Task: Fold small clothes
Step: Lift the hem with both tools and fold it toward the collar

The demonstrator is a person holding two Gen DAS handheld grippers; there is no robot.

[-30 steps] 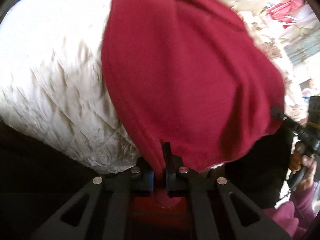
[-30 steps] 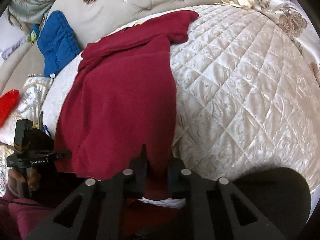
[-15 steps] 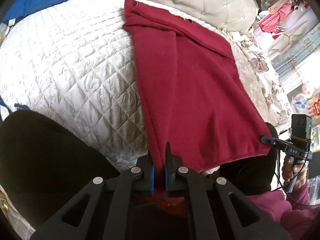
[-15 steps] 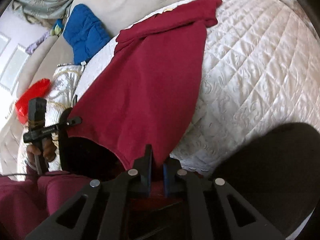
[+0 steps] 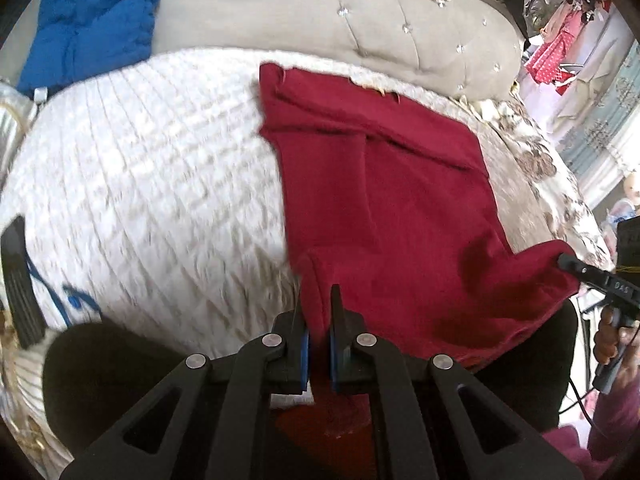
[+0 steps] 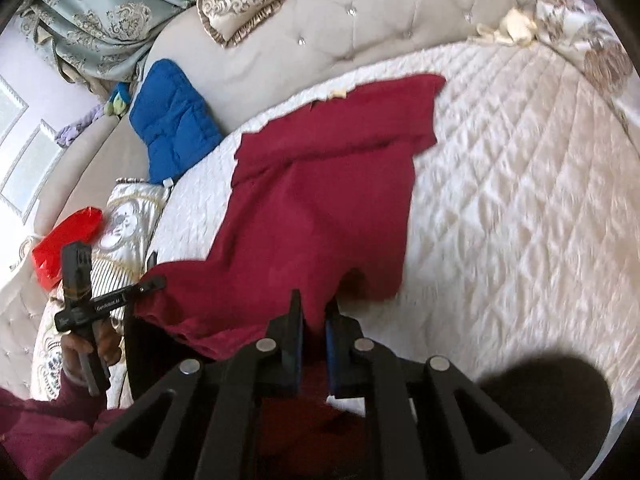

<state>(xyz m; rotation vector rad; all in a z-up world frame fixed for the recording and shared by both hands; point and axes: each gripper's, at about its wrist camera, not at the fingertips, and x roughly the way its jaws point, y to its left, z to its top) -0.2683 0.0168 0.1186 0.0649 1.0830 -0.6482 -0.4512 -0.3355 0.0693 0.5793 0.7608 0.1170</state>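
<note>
On the quilt [image 6: 520, 184], both the left gripper [image 5: 318, 304] and right gripper [image 6: 314, 312] pinch the maroon garment [image 5: 400, 216]; only the right view shows the red bag [image 6: 66, 236].

Garment [image 5: 384, 200] lies on quilt [image 5: 152, 184], headboard [image 5: 320, 20] behind.

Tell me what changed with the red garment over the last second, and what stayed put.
The red garment went from hanging lifted in front of the left camera to lying spread over the white quilt, its near edge now carried forward and starting to double over. Nothing was released: the left gripper and right gripper remain shut on its near corners. The blue cushion did not shift.
</note>
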